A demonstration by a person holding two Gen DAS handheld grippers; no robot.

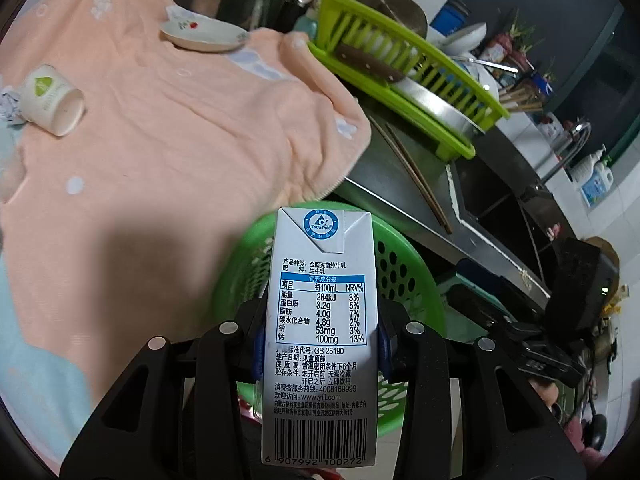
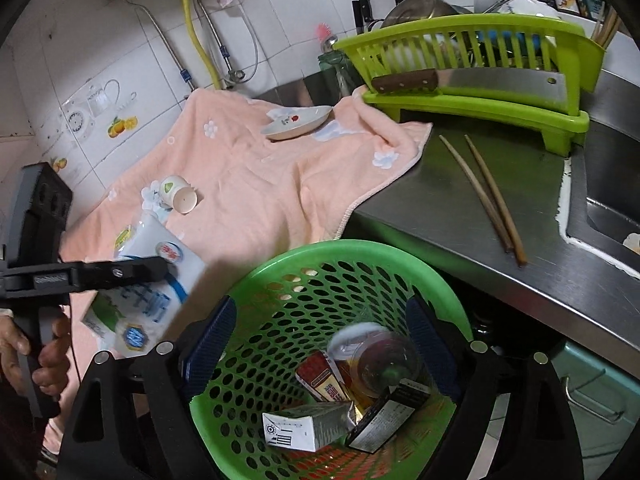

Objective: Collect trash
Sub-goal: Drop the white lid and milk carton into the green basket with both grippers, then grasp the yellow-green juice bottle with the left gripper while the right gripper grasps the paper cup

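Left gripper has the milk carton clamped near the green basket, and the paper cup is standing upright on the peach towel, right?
Not quite. The paper cup lies tipped on its side on the peach towel, as the right wrist view shows. The rest holds: the left gripper is clamped on the milk carton near the green basket.

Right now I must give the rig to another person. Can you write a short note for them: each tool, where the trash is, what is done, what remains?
Left tool: shut on the milk carton, held next to the green basket, not dropped yet.
Right tool: open, nothing held, above the basket.
Done: several small boxes and a clear plastic cup lie in the basket.
Left: release the milk carton into the basket. Then fetch the tipped paper cup and the crumpled paper beside it on the peach towel.
Probably not trash: saucer, chopsticks, cleaver on the drying rack.
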